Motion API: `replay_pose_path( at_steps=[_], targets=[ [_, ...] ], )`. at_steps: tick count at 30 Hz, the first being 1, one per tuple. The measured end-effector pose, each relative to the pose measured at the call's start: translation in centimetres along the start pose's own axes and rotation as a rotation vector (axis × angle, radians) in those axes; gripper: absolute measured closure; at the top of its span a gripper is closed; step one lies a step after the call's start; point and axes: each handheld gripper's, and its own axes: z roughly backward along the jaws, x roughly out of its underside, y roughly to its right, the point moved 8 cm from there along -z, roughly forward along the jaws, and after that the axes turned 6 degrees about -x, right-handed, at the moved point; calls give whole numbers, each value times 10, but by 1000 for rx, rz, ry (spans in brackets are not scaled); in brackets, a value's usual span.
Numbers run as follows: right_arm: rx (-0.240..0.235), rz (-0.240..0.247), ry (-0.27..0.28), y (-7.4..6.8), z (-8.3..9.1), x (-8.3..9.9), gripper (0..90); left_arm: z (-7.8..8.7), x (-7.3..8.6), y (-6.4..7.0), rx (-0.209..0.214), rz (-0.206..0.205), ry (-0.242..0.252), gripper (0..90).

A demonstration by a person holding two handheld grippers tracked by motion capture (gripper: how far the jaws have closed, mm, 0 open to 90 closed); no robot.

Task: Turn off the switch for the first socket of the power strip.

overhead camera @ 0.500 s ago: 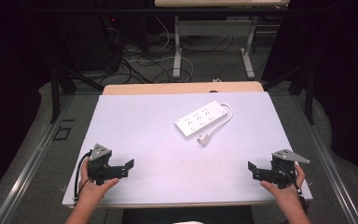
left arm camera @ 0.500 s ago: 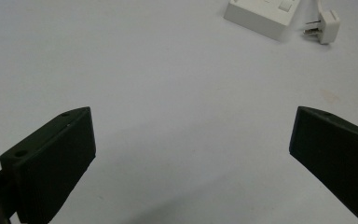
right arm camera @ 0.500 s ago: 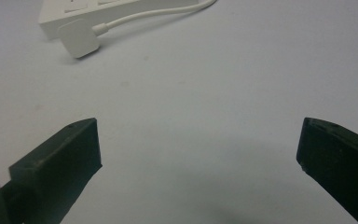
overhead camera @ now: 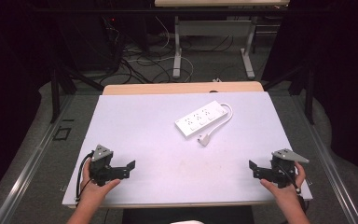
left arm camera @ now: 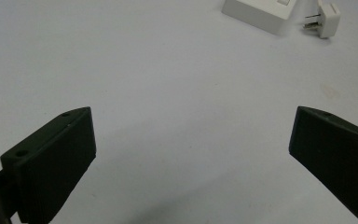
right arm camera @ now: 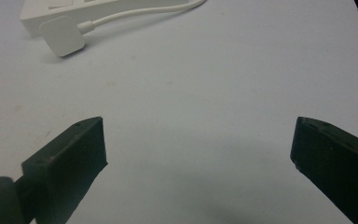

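The 2 grippers rest near the table's (overhead camera: 135, 121) front corners, the left gripper (overhead camera: 129, 167) and the right gripper (overhead camera: 253, 168) both with jaws spread wide and empty. The white power strip (overhead camera: 201, 119) lies well apart from both, toward the far right-centre, its plug (overhead camera: 204, 139) just beside it. The work looks barely begun; next, 1 gripper likely must reach forward to the strip or plug.

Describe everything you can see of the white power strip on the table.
The power strip is a flat white bar, seemingly plastic, with rows of sockets on its upper face. It lies slantwise on the white table, right of centre toward the far edge. Its white cord leaves the far end and loops back to a white plug lying just beside the near end. No gripper touches it.
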Motion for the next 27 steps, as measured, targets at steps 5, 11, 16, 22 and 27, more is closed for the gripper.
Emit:
replay_pose_path(
  at_steps=[5, 11, 16, 22, 27],
  targets=[
    [-12, 17, 0, 2, -5, -6, 34, -2, 0, -2, -10, 8, 2, 15],
    [-27, 13, 21, 5, -7, -14, 53, -1, 2, -1, -19, 4, 0, 18],
    [-50, 32, 18, -5, -7, -20, 65, 4, 7, 1, -20, -3, -22, 18],
    [-93, 1, -18, -15, -11, -23, 116, 9, 7, -1, -27, 5, -12, 18],
    [-110, 7, -41, -22, -17, -26, 140, 11, 5, -4, -33, 24, 3, 18]
  ],
)
